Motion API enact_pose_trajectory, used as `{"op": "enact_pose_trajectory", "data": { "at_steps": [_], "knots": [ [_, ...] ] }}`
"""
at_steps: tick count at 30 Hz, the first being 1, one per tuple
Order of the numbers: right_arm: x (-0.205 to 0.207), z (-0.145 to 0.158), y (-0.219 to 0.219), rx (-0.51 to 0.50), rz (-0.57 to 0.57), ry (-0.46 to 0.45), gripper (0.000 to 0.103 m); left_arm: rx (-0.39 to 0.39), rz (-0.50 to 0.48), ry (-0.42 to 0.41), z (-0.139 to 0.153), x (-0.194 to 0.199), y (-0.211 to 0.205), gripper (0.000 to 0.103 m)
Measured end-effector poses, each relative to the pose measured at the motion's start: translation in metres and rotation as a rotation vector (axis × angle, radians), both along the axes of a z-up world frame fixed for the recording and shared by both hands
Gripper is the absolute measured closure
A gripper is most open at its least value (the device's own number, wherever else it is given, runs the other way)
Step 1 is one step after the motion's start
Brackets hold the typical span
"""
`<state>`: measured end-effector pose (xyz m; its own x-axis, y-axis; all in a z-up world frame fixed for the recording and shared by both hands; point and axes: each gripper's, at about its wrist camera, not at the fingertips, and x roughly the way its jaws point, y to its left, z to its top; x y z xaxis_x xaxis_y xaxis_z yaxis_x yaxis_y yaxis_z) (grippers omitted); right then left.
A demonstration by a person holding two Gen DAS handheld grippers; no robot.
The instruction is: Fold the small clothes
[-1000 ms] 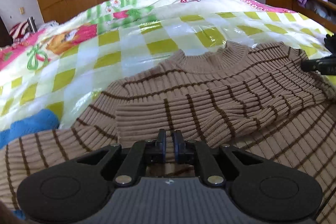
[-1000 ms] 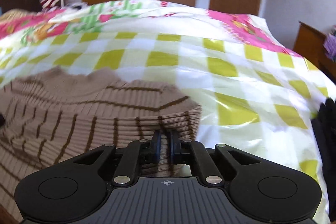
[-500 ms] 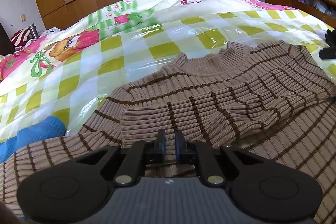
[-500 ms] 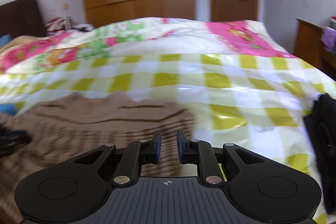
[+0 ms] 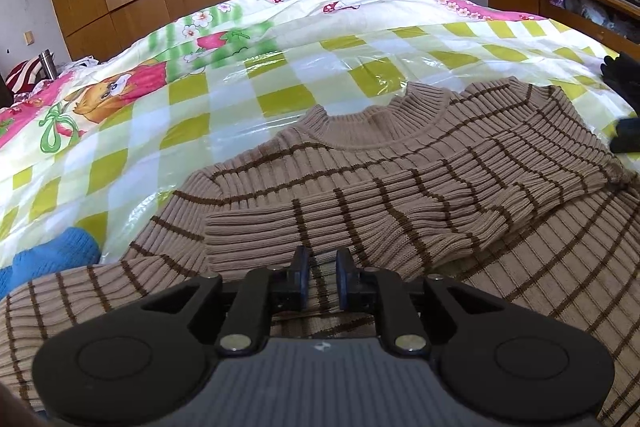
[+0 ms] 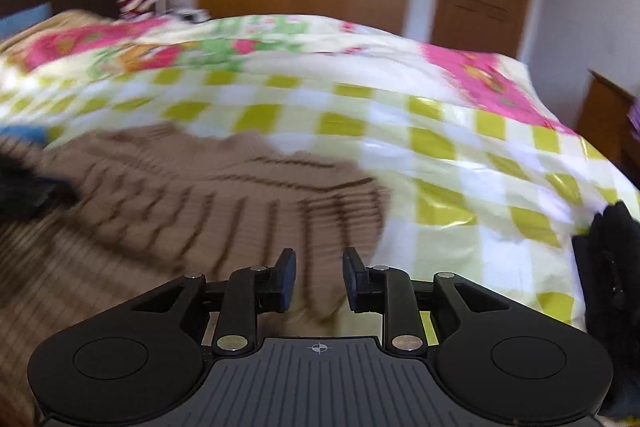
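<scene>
A tan ribbed sweater with dark brown stripes (image 5: pixel 420 167) lies on the bed, collar away from me, one sleeve folded across the chest. My left gripper (image 5: pixel 322 277) is slightly open just above the sweater below the folded sleeve's cuff, holding nothing. In the right wrist view the sweater (image 6: pixel 180 187) is blurred by motion. My right gripper (image 6: pixel 319 277) is open and empty above the sweater's right edge.
The bed has a yellow-checked plastic sheet (image 5: pixel 240 99) over a cartoon quilt. A blue garment (image 5: pixel 48 259) lies at the left. A black item (image 6: pixel 612 267) lies at the right edge. Wooden wardrobe and door stand behind.
Both grippers let go of the sweater and opened. The right gripper pulled back and swung, blurring its view. The folded sleeve stays on the chest.
</scene>
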<state>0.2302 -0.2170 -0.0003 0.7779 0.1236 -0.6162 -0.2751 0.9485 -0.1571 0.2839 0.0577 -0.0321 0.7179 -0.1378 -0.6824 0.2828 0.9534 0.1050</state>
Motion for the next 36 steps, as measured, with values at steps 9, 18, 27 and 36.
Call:
{"op": "enact_pose_trajectory", "data": {
  "at_steps": [9, 18, 27, 36],
  "knots": [
    [0.006, -0.029, 0.009, -0.104, -0.034, -0.012, 0.083, 0.002, -0.013, 0.001, 0.002, 0.000, -0.007, 0.072],
    [0.022, -0.027, -0.040, 0.178, -0.295, 0.116, 0.095, -0.023, -0.006, 0.009, -0.004, -0.007, -0.002, 0.061],
    [-0.004, -0.003, -0.002, -0.084, -0.195, -0.028, 0.083, -0.021, 0.079, 0.010, 0.001, -0.012, 0.030, 0.057],
    [-0.015, 0.013, -0.014, -0.064, -0.269, -0.006, 0.076, -0.068, 0.135, 0.019, 0.001, -0.032, 0.051, 0.055]
  ]
}}
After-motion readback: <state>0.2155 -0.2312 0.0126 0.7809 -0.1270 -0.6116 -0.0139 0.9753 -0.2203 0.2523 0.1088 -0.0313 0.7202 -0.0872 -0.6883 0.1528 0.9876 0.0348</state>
